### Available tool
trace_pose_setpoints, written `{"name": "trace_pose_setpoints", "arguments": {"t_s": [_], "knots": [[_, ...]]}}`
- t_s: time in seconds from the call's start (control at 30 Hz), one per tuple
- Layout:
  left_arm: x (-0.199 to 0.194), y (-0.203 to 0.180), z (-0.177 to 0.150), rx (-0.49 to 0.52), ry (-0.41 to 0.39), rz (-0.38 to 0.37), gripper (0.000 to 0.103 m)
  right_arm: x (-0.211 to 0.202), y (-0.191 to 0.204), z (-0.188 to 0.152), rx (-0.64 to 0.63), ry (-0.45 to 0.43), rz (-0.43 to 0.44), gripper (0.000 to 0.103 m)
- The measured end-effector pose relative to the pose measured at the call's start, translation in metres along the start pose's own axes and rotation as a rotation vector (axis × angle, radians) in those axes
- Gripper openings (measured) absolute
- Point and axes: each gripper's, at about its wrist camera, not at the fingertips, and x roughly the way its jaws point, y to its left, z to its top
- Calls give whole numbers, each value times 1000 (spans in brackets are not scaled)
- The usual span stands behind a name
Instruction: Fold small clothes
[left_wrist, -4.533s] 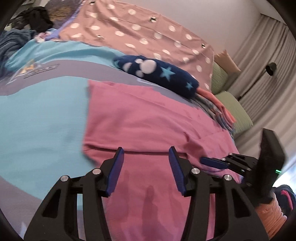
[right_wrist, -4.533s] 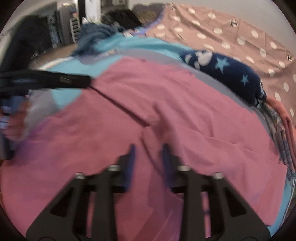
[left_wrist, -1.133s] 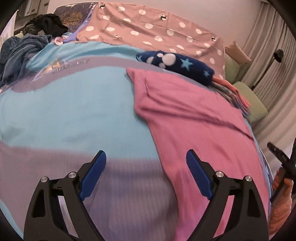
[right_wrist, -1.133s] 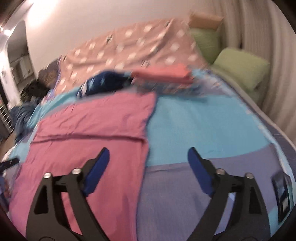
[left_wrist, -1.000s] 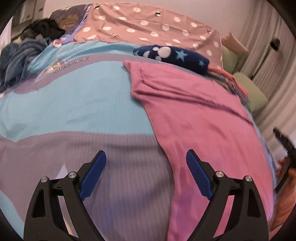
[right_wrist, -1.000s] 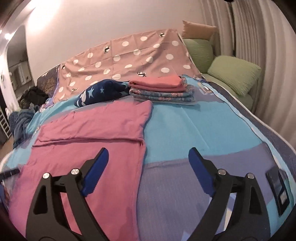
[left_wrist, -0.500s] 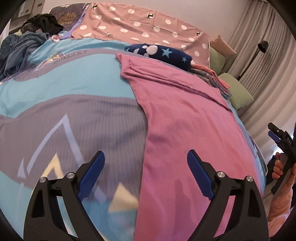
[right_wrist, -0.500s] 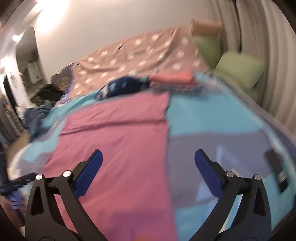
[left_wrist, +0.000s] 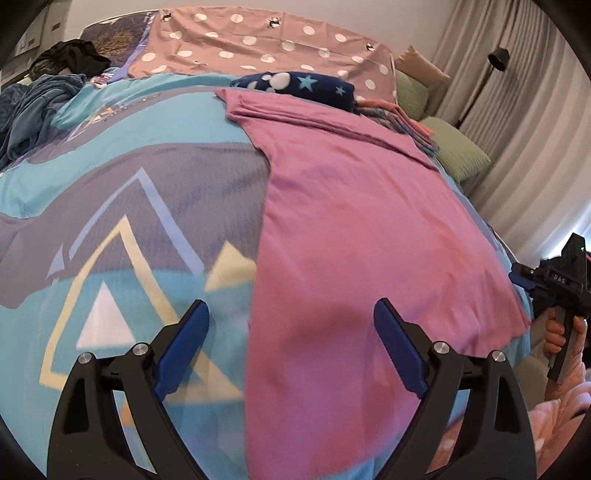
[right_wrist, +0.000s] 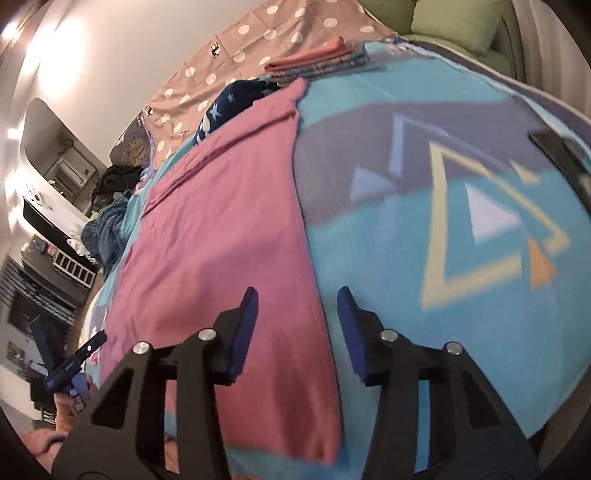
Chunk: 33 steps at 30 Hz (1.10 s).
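1. Right now the pink garment (left_wrist: 362, 236) lies spread lengthwise on the patterned bedspread (left_wrist: 122, 206), its far end folded over itself close to the navy star-print bundle (left_wrist: 295, 86); its near end hangs over the bed's near edge.
2. Both tongs are empty. The left gripper (left_wrist: 291, 343) stands wide apart, straddling the garment's left edge. The right gripper (right_wrist: 297, 325) is at a narrower gap, still parted, over the garment's right edge.
3. Likely slip: a jaw closing on an edge could pinch the bedspread along with the pink cloth, since the two lie flush, and the cover would lift with the fold.
4. Another risk: the two grippers sit on opposite sides, so uneven pulls would skew the garment and spoil the far fold already in place.
5. Thin cloth may also slide from the pads if only the hem is caught.
6. Hard to judge: what kind of garment this is; no sleeves or neckline show clearly.
7. Its near hem drops out of sight below both wrist views, so the corners to grab are hidden.
8. Motion blur softens the bedspread and the garment's near part, and the dark flat object (right_wrist: 554, 147) at the bed's right edge is too unclear to name.
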Motion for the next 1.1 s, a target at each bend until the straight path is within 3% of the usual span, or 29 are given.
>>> {"name": "trace_pose_setpoints", "arguments": {"t_s": [0.13, 0.37, 0.53, 0.63, 0.67, 0.73, 0.83, 0.97, 1.0, 1.1], "knots": [[-12, -1, -15, 14, 24, -1, 91, -18, -13, -25, 18, 5, 68, 46], [-39, 8, -44, -69, 66, -107, 91, -36, -29, -53, 54, 57, 173, 46], [-38, 15, -53, -139, 31, -162, 91, -25, -36, -53, 89, 86, 299, 63], [-31, 18, -49, -164, -10, -198, 91, -16, -39, -46, 124, 100, 374, 63], [-29, 19, -48, -169, -15, -207, 91, -15, -39, -43, 132, 107, 385, 63], [-30, 19, -46, -175, -5, -206, 88, -18, -39, -42, 132, 123, 370, 52], [-40, 16, -52, -142, 33, -190, 83, -27, -38, -46, 109, 152, 350, 50], [-35, 17, -50, -95, 42, -193, 83, -20, -41, -47, 109, 159, 356, 50], [-30, 17, -45, -96, 30, -202, 83, -14, -41, -45, 134, 158, 380, 56], [-17, 19, -34, -122, -2, -293, 83, -6, -33, -39, 120, 155, 435, 60]]}}
